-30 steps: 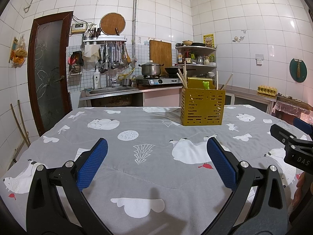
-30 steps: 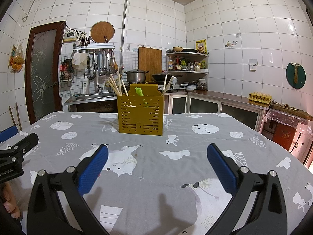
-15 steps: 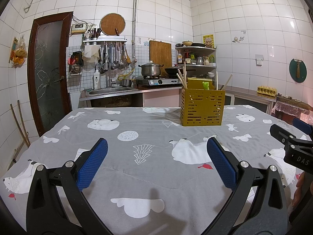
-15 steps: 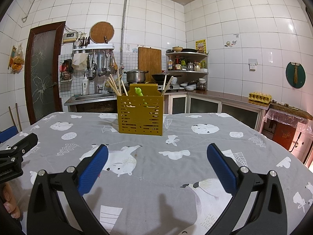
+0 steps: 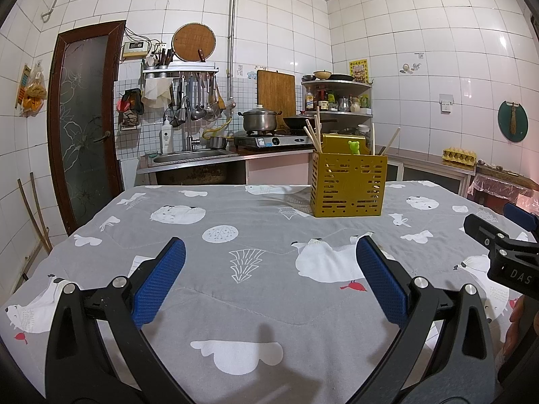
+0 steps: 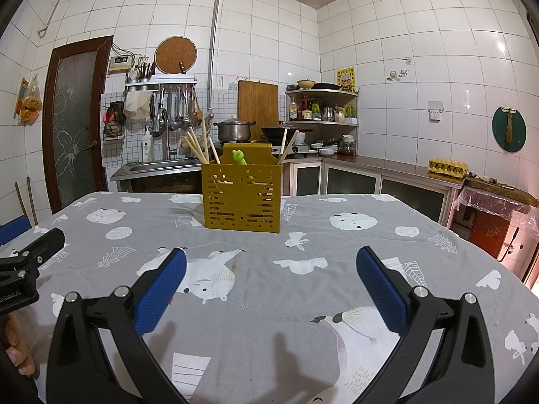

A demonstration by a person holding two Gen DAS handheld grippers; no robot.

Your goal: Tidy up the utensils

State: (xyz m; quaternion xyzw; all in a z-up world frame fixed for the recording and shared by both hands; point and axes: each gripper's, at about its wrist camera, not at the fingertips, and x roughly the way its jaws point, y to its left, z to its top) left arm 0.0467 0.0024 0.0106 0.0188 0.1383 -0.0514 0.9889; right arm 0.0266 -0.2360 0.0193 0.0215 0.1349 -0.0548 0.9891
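Note:
A yellow slotted utensil holder stands upright at the far side of the table. Wooden chopsticks lean out of it, and a green frog-topped utensil pokes up in the middle. My left gripper hovers open over the near part of the cloth, nothing between its blue pads. My right gripper is open and empty too, well short of the holder. Each gripper shows at the edge of the other's view: right gripper, left gripper.
The table wears a grey cloth with white animal prints. Behind it run a sink counter, a stove with a steel pot, a corner shelf and an egg tray. A fingertip shows at the lower left.
The left wrist view has drifted very slightly, so the holder sits a touch higher. Both grippers stay open and empty; nothing on the table has moved.

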